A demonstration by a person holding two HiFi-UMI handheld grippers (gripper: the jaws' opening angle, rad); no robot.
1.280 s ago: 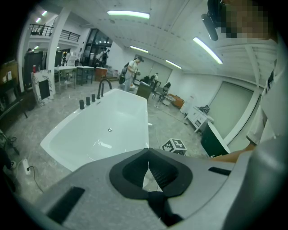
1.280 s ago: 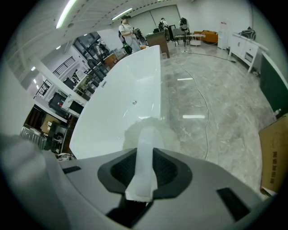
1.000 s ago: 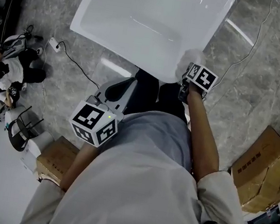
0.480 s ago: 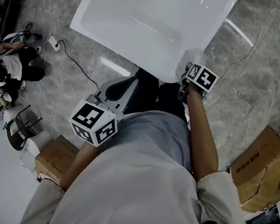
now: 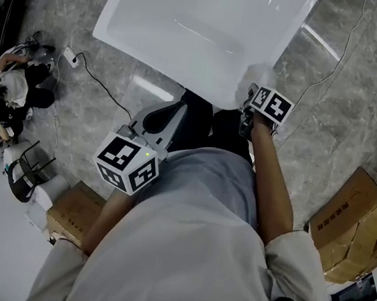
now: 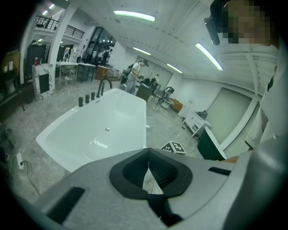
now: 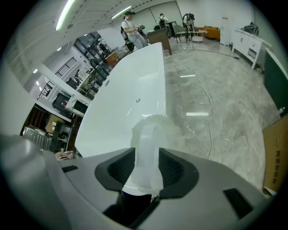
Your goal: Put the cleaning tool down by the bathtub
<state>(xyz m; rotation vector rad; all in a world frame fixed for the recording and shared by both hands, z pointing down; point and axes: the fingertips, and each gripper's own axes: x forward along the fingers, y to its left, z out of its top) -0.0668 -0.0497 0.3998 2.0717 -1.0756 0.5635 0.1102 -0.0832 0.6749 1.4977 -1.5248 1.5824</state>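
- Your right gripper: its own view shows the jaws clamped on the white handle of the cleaning tool, 1 pad on each side. The handle runs straight out between them.
- The tool's fluffy pale head sits just beyond the jaw tips, in front of the near corner of the bathtub and the marbled floor beside it. Contact with rim or floor cannot be confirmed.
- The head view shows far less of this grip. The right gripper lies largely under its marker cube. Only the fluffy head of the cleaning tool shows past it, at the near right corner of the bathtub.
- Your left gripper: its view shows the 2 jaws brought together, with only a thin slit between them and nothing in it.
- Ahead of those jaws lies the bathtub, with a dark faucet at its far end, a fitting the head view does not take in. The right gripper's marker cube shows just past the jaw tips, to their right.
- In the head view the left gripper is held low by your body, well apart from the right one, jaws pointing toward the tub's near edge.
- Only the head view shows the cardboard box behind the left gripper.
- The right gripper view shows a cable on the floor to the right of its jaws.
- People stand beyond the tub's far end, and only the 2 gripper views show them.
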